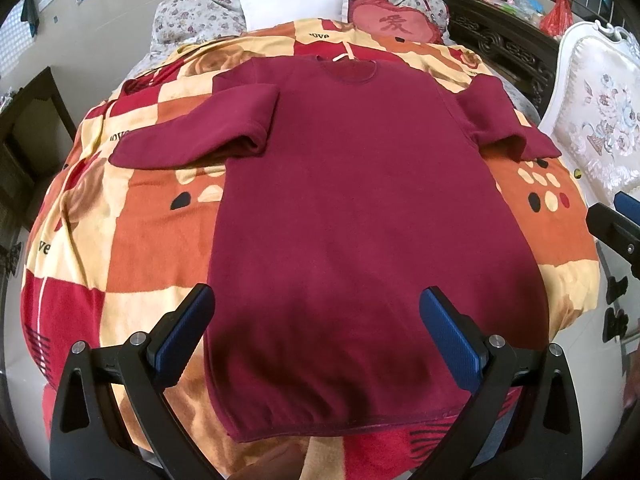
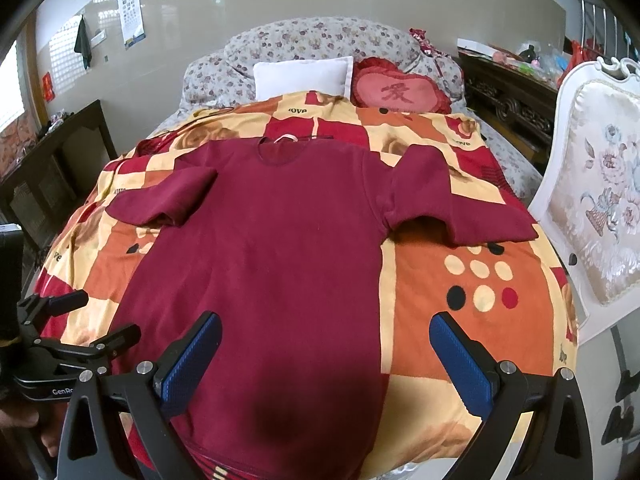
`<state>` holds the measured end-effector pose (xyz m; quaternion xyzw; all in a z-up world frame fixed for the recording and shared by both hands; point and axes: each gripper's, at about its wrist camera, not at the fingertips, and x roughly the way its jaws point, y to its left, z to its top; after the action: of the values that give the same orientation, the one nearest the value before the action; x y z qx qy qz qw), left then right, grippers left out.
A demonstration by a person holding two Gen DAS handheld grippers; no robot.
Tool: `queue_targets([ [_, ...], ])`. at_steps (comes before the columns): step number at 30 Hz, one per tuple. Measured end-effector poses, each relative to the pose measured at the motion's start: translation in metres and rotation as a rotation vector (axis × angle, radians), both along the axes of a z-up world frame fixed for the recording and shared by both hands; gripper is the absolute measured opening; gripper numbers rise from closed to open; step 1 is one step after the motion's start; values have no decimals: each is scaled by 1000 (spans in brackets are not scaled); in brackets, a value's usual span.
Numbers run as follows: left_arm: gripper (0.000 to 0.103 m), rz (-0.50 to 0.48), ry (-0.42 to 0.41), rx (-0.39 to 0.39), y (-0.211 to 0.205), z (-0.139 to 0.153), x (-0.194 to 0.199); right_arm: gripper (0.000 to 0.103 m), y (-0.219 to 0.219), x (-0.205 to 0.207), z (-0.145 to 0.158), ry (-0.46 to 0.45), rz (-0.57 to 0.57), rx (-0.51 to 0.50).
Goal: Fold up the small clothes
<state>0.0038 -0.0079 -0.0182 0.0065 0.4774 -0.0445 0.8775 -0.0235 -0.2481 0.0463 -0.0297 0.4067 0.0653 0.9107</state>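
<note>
1. Left wrist view: one maroon sweater (image 1: 352, 208) lies flat, face up, on a checkered orange, red and cream blanket (image 1: 160, 232) covering the bed. Its neckline points toward the pillows and its hem (image 1: 344, 428) lies nearest the camera.
2. The left gripper (image 1: 316, 344) hovers over the lower part of the sweater with its two blue-padded fingers (image 1: 184, 332) spread wide and nothing between them. One finger is over the sweater's left side edge, the other over the cloth near the right side.
3. Both sleeves are doubled back: the left sleeve (image 1: 192, 132) spreads onto the blanket, and the right sleeve (image 1: 508, 124) lies near the bed's right edge.
4. Bare blanket shows to the left of the sweater and in a narrower strip to its right. Part of the right gripper (image 1: 616, 224) shows at the right edge of the frame.
5. At the head of the bed are one white pillow (image 1: 296, 8) and one red heart-shaped cushion (image 1: 392, 24). One white upholstered chair (image 1: 600, 112) stands just beside the bed's right side.
6. Right wrist view: the right gripper (image 2: 326, 364) is also wide open and empty. Its left finger is over the sweater (image 2: 272, 248) and its right finger over bare blanket (image 2: 460, 340).
7. The left gripper (image 2: 76, 340) appears at lower left, over the blanket's left edge. The chair (image 2: 596, 208) closes off the right side.
</note>
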Motion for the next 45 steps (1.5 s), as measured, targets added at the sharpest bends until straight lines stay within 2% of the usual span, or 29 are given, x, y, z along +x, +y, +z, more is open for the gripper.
queue_targets([
  [14,103,1,13,5,-1,-4,6,103,1,1,1,1,3,3],
  [24,103,29,45,6,8,-24,22,103,10,18,-13,20,4,10],
  [31,103,88,46,-6,45,-48,57,103,23,63,-41,19,6,23],
  [34,103,138,-24,44,81,-59,79,103,32,96,-64,10,15,-2],
  [36,103,184,-11,97,105,-69,96,103,37,114,-83,22,13,-22],
  [39,102,246,51,106,140,-89,119,103,43,140,-118,86,22,-43],
  [40,103,257,80,101,148,-96,124,103,43,144,-127,111,18,-51],
  [41,103,254,91,59,156,-101,126,103,44,148,-137,134,17,-54],
  [43,103,273,72,25,161,-102,124,103,43,148,-138,118,14,-47],
  [45,103,292,40,35,158,-104,121,103,41,150,-139,117,16,-32],
])
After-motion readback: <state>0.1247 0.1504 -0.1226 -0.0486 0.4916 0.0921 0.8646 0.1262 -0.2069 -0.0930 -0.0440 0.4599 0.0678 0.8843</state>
